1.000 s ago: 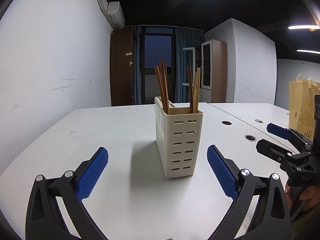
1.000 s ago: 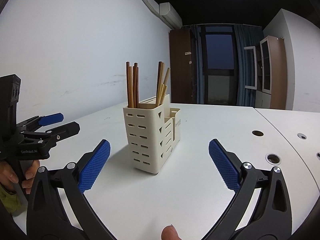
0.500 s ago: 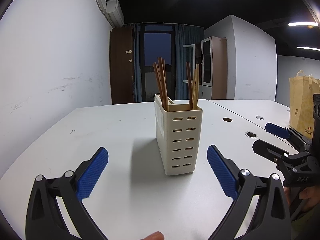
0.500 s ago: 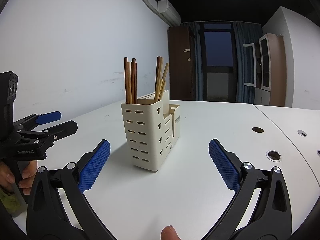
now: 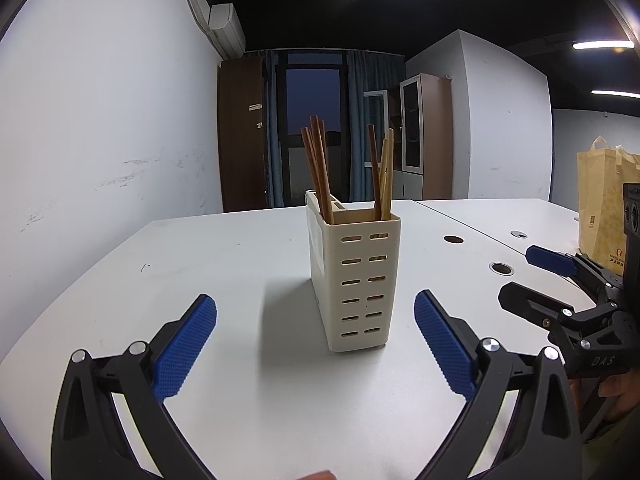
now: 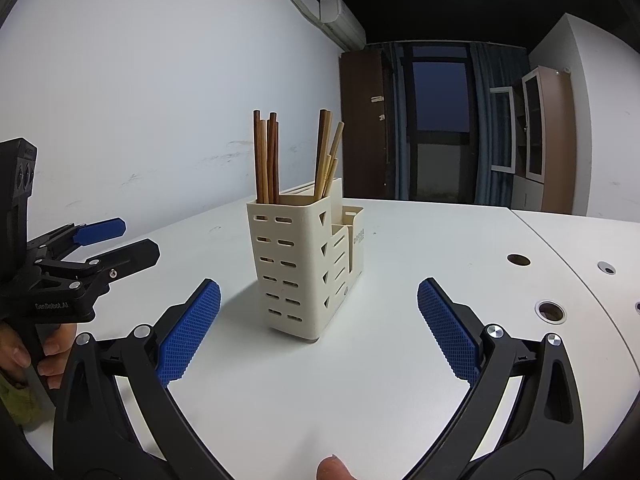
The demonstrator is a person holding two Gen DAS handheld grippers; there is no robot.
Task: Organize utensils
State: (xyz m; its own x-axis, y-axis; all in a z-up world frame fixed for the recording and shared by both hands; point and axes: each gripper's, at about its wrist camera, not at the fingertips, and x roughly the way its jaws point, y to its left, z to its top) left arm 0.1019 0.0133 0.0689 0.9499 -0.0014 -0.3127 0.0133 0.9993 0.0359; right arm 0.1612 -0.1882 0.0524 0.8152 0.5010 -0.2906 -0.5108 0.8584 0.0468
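Left wrist view: the left gripper (image 5: 315, 338) has its blue pads spread wide with nothing between them, hovering over the white table (image 5: 208, 264). The cream utensil holder (image 5: 354, 276) stands upright straight ahead, mid-table, with bare tabletop on every side. Chopsticks (image 5: 320, 176) poke out the top, a dark bunch on the left and a paler few on the right. The right gripper (image 5: 560, 280) sits off to the right, well apart from the holder, jaws parted too. A yellow bag (image 5: 604, 208) stands near the table's right side.

Right wrist view: the right gripper (image 6: 319, 330) is wide open and empty. The holder (image 6: 306, 264) is dead centre, and the left gripper (image 6: 106, 244) comes in from the left, apart from it. Round cable holes (image 6: 551, 311) dot the table toward its right edge.
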